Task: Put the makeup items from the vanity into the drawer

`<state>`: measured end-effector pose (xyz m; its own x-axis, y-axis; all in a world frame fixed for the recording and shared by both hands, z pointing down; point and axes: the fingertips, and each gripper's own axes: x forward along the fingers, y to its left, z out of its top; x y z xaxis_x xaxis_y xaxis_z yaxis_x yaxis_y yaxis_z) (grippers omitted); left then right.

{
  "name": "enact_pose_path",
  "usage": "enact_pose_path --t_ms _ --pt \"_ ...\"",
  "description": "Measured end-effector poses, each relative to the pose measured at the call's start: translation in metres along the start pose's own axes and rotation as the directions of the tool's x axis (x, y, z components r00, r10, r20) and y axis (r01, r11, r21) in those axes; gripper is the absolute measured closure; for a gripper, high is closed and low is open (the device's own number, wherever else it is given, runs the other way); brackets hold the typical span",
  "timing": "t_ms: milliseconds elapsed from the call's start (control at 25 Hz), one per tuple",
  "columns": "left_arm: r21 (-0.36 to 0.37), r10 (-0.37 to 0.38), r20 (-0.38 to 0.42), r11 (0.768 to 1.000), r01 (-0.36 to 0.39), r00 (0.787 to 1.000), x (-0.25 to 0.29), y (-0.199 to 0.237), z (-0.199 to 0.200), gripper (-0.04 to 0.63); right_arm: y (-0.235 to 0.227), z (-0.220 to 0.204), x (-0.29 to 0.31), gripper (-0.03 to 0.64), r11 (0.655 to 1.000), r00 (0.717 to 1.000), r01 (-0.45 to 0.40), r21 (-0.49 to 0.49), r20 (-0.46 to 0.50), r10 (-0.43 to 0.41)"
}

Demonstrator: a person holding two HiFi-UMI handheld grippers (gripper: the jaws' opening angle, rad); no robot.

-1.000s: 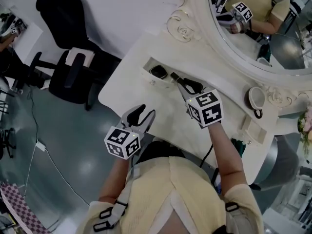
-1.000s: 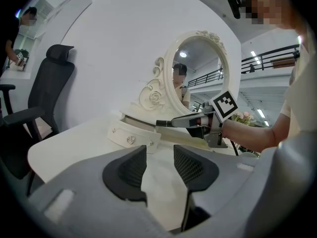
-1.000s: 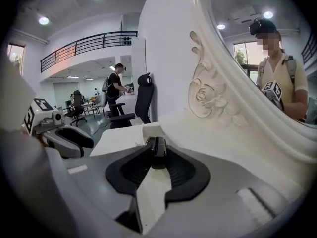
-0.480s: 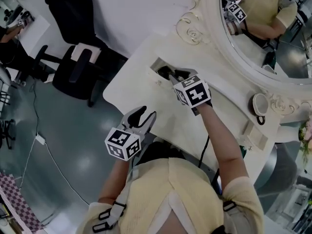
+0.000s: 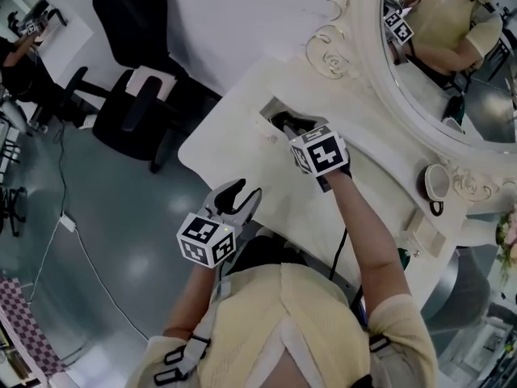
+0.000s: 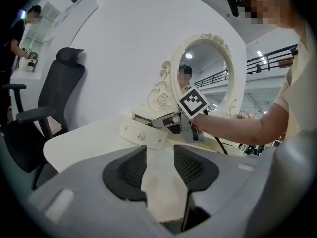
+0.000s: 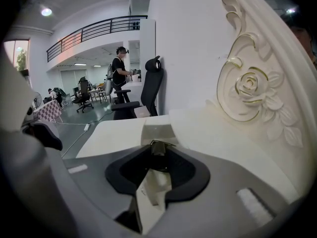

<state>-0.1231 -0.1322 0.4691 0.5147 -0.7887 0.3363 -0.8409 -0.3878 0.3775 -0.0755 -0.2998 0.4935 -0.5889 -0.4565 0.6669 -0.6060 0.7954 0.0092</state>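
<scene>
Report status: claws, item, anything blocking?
Left claw open, empty. Right claw shut on small makeup item, at open drawer. Nothing blocking.

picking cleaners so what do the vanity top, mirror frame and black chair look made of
Vanity top: probably painted wood or board; smooth, matte cream, no grain showing.
Mirror frame: carved wood or moulded resin, cream with thin gilt lines along the rose and scrolls.
Chair: black, likely fabric or mesh over plastic; too far off to tell which.
</scene>
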Motion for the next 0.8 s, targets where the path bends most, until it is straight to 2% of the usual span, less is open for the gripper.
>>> enact_pose_path --t_ms 240,440,560,800 --pt "0.001 0.002 -0.003 1.0 -0.002 1.0 -0.002 0.002 -0.001 0.428 -0.001 -0.003 0.001 0.511 0.999 1.0 0.008 0.033 -0.03 -0.007" --pt "0.005 -0.004 -0.002 1.0 0.004 1.0 -0.002 0.001 -0.001 0.428 0.002 -0.005 0.001 0.508 0.992 0.999 -0.041 0.122 -0.029 0.045" --pt "0.002 -0.013 0.004 1.0 0.013 1.0 0.0 -0.002 0.002 0.428 0.0 -0.005 -0.003 0.505 0.989 0.999 -0.037 0.146 -0.032 0.042" --pt "0.011 -0.028 0.022 1.0 0.028 0.999 0.002 -0.008 0.01 0.428 0.009 0.004 -0.022 0.505 0.986 0.998 -0.064 0.156 0.04 0.058"
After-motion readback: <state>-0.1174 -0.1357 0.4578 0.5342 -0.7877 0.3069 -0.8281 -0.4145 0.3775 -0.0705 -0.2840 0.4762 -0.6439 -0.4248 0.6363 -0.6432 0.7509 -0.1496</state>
